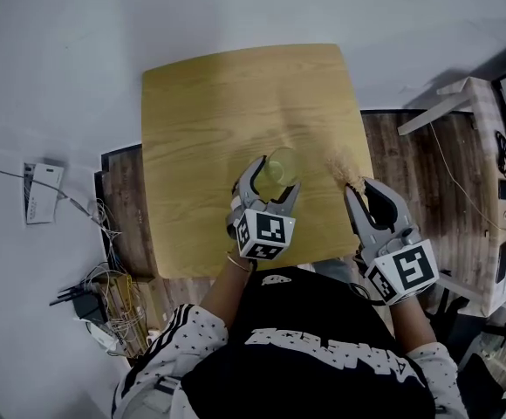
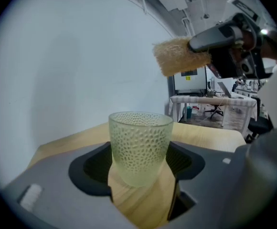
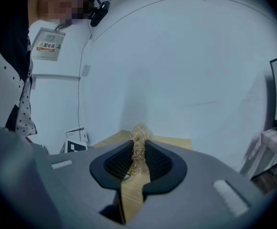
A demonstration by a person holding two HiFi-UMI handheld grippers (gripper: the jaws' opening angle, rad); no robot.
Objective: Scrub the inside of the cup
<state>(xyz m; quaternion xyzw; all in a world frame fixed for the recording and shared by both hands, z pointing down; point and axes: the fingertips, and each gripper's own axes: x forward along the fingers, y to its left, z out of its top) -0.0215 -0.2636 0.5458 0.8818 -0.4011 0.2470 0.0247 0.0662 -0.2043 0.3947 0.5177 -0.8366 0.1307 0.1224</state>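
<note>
Pale green dimpled glass cup (image 2: 140, 142), upright near the front edge of the light square wooden table (image 1: 201, 120), is clasped low on its wall by the left gripper (image 1: 276, 180). A tan fibrous scrubber (image 1: 342, 164) is pinched in the right gripper (image 3: 138, 152), apart from the cup. The glass is judged rigid, slippery and breakable; a firm mid-body hold is advised.

SURFACE: square light-wood tabletop with rounded corners (image 1: 201, 147) | ON IT: pale green dimpled glass cup (image 1: 281, 166), upright, mouth up | WHERE: toward the person's edge, right of centre
</note>
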